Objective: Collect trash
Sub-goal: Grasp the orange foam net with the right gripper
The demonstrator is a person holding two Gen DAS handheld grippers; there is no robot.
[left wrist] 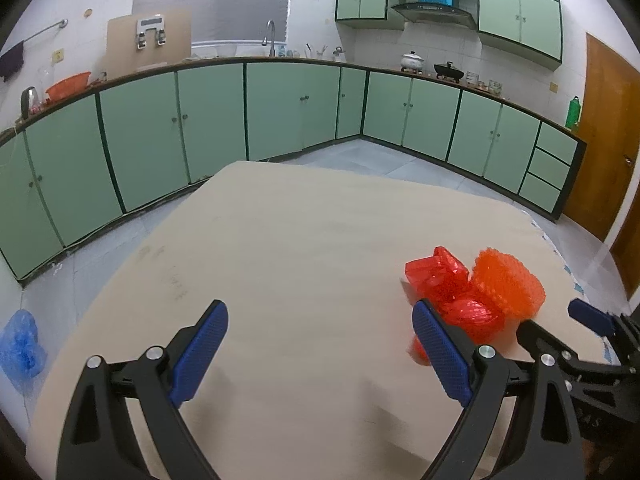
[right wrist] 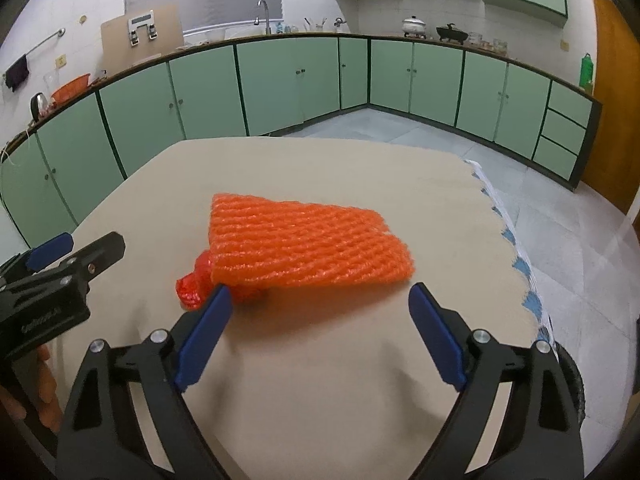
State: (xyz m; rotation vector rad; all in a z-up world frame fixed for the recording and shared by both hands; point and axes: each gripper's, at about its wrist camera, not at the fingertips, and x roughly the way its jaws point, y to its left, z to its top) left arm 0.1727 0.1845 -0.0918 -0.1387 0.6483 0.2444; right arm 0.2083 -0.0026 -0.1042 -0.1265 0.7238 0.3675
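Observation:
An orange foam net sleeve (right wrist: 308,242) lies on the beige table (right wrist: 320,380); in the left wrist view it (left wrist: 506,282) sits at the right. A crumpled red plastic bag (left wrist: 448,286) lies against its left side and shows partly (right wrist: 194,286) in the right wrist view. My right gripper (right wrist: 320,332) is open, just short of the sleeve, its left finger next to the red bag. My left gripper (left wrist: 320,350) is open and empty, left of the trash, its right finger (left wrist: 440,354) beside the red bag.
A blue plastic bag (left wrist: 20,346) lies on the floor to the left of the table. Green kitchen cabinets (left wrist: 208,120) run along the far walls. The table's right edge (right wrist: 524,280) has a patterned cloth under it. A brown door (left wrist: 604,140) stands at the right.

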